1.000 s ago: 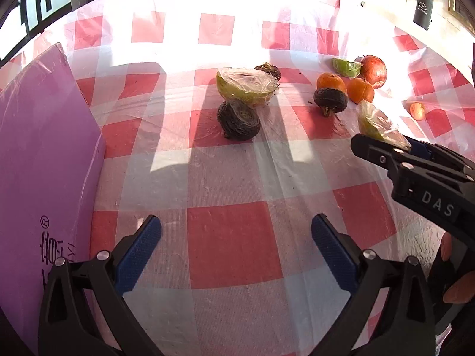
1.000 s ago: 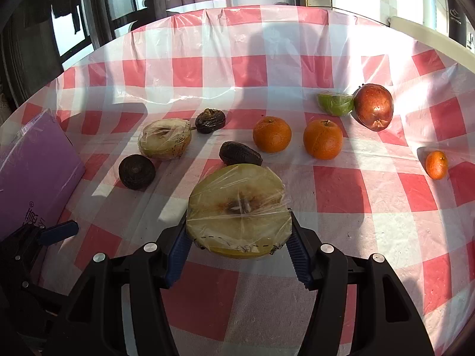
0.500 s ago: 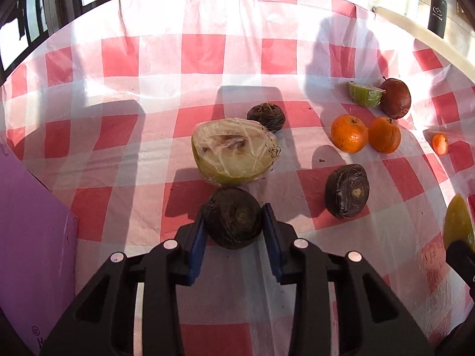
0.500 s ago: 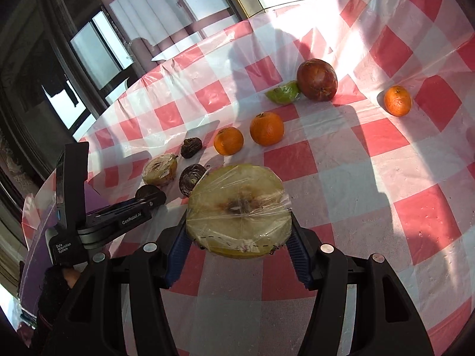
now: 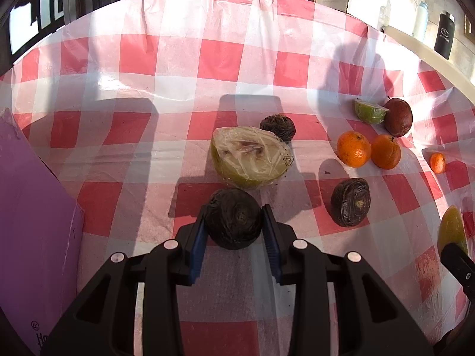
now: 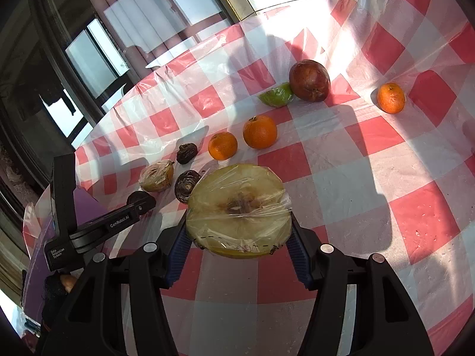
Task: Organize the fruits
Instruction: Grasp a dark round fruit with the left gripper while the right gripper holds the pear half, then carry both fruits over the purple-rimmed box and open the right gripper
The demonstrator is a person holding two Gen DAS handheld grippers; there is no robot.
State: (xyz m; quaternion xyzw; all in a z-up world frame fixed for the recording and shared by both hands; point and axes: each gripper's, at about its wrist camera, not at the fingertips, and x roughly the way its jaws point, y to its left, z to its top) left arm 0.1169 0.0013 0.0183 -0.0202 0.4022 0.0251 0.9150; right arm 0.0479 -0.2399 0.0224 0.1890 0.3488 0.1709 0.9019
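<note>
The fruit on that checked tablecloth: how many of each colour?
Orange: 3
Dark shrivelled: 3
Pale wrapped halves: 2
Green wedge: 1
Red: 1
Total: 10

Checked tablecloth (image 5: 225,59); oranges (image 5: 354,149), dark fruits (image 5: 351,201), wrapped half (image 5: 251,157)

We see a table under a red-and-white checked tablecloth with a clear plastic film (image 5: 225,59) over it, creased and glinting in strong sunlight that throws hard shadows. Beyond its far edge stand dark-framed windows (image 6: 89,59) with pale curtains (image 6: 139,26). A cream ledge (image 5: 430,56) at the right bears a black bottle (image 5: 444,38) and a white bottle (image 5: 420,17). A purple board (image 5: 29,207) leans at the left.
</note>
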